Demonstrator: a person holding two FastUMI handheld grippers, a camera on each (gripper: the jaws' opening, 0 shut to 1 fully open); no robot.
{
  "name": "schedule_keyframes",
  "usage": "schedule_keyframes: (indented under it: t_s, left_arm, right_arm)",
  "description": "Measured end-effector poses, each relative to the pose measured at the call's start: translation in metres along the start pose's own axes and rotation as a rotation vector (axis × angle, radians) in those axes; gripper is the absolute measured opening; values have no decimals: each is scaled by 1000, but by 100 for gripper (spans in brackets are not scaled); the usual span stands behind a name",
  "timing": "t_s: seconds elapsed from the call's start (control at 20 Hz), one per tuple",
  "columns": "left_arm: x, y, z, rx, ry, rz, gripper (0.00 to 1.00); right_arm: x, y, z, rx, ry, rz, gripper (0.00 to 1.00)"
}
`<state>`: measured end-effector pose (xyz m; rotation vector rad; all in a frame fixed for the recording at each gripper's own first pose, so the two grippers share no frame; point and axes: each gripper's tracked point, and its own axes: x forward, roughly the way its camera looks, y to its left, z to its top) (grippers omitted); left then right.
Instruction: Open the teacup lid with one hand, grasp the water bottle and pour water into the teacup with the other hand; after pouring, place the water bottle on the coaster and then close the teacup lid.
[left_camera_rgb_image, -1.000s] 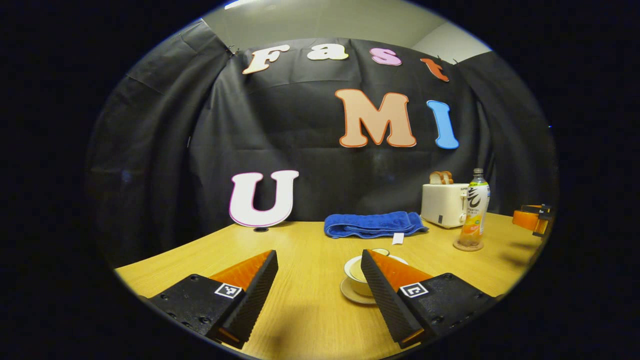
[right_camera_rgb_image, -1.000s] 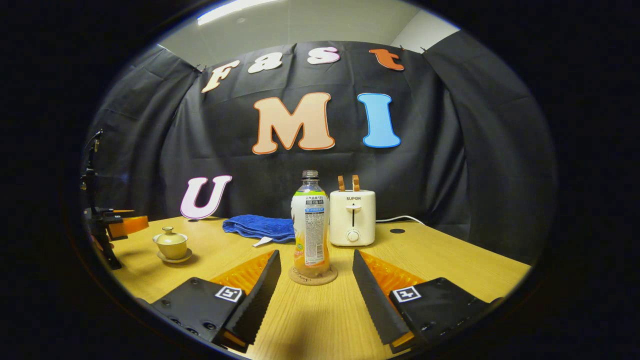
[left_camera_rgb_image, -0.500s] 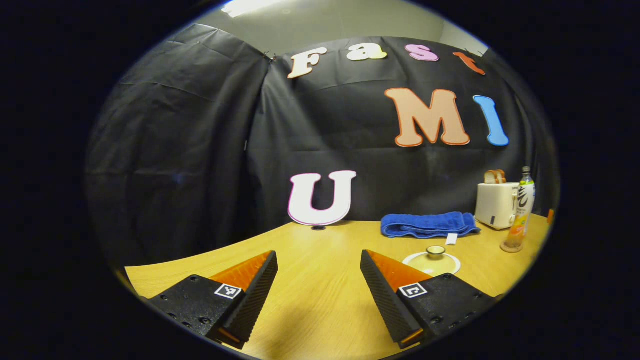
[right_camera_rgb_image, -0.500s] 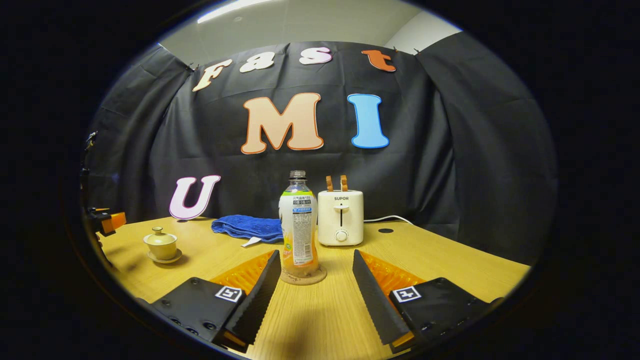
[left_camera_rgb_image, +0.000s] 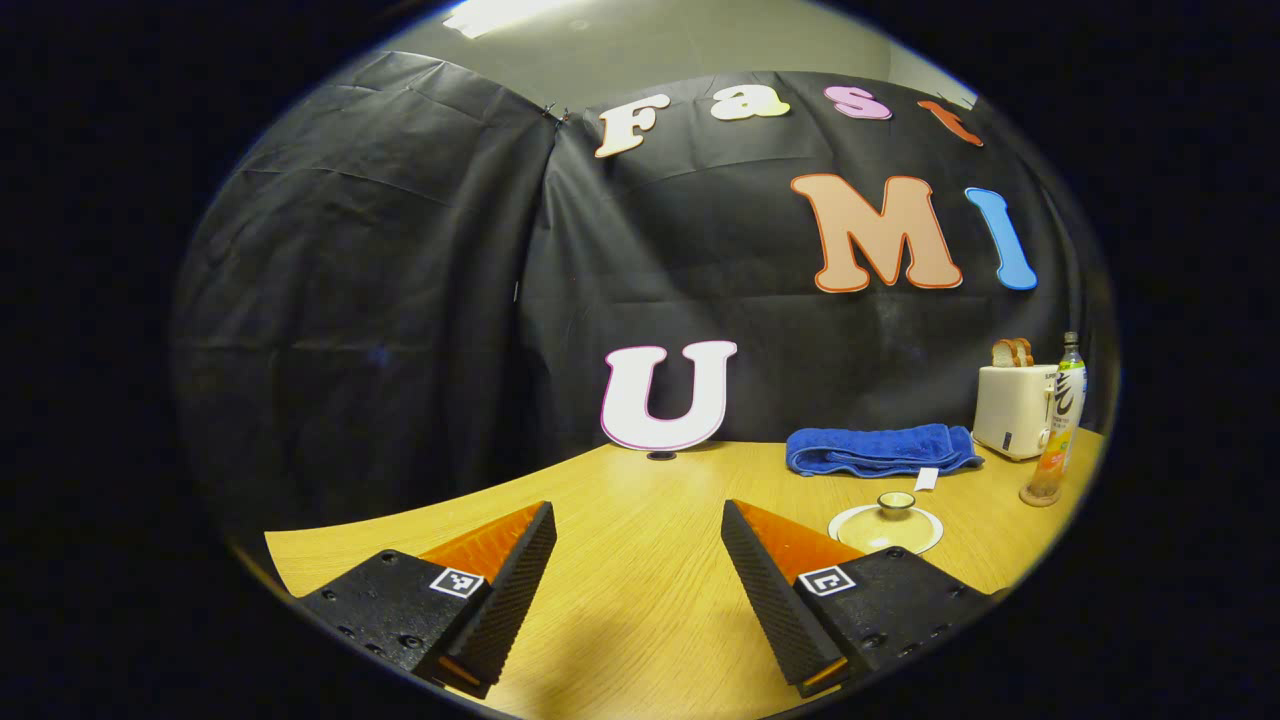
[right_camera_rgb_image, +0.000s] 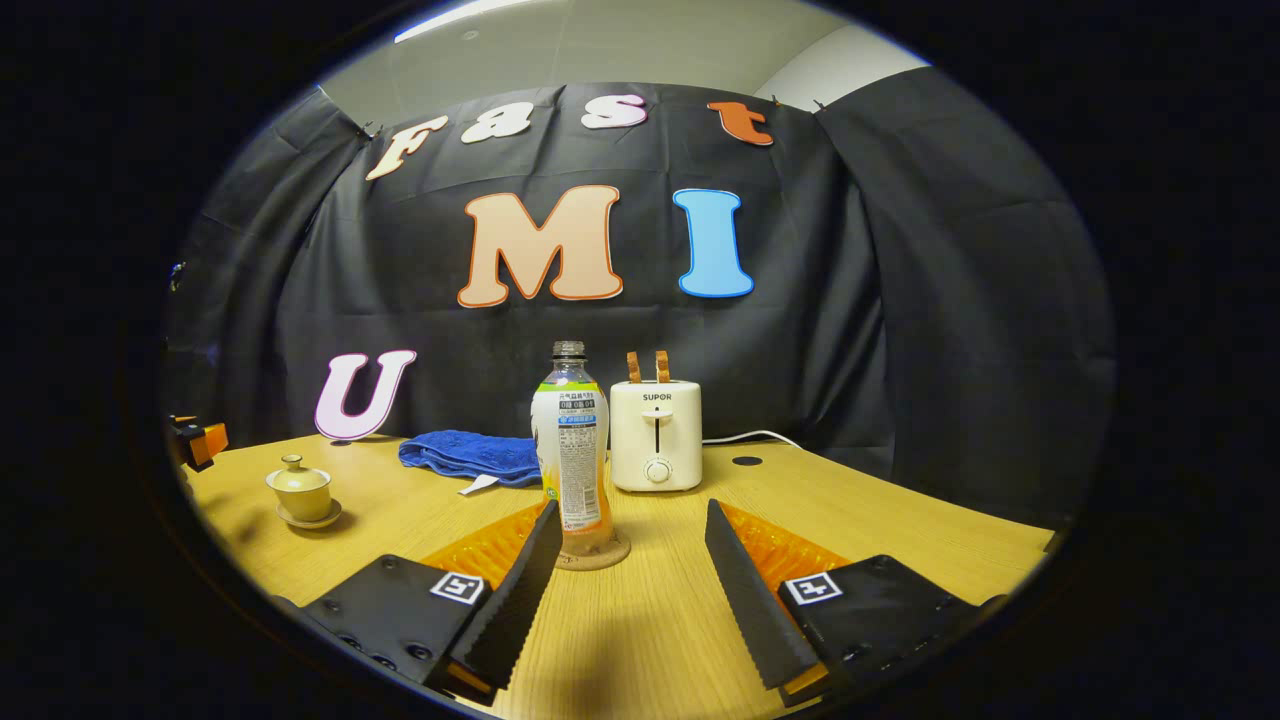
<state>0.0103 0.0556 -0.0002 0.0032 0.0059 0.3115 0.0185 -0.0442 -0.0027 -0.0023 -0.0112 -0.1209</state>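
Wooden table (right_camera_rgb_image: 900, 520): lidded teacup (right_camera_rgb_image: 303, 492), water bottle (right_camera_rgb_image: 572, 455) on coaster (right_camera_rgb_image: 592, 554), both tools (left_camera_rgb_image: 638, 560) (right_camera_rgb_image: 630, 565) agape, empty.

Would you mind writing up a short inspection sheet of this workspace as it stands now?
Surface: wooden table, no spills seen.
Job's things: lidded teacup on its saucer; uncapped water bottle upright on the coaster.
Clutter: folded blue towel; white toaster holding bread slices.
Grippers: left claw open over bare table, holding nothing; right claw open, holding nothing, the bottle ahead near its left finger.
Cables: white cord running from the toaster along the table's back edge.
Surroundings: black cloth wall; ceiling light.
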Motion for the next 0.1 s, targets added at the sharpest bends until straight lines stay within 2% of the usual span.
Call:
schedule_keyframes:
  t_s: [0.1]
  left_arm:
    - [0, -1, 0, -1, 0, -3, 98]
  right_arm:
    - [0, 0, 0, 0, 0, 0, 89]
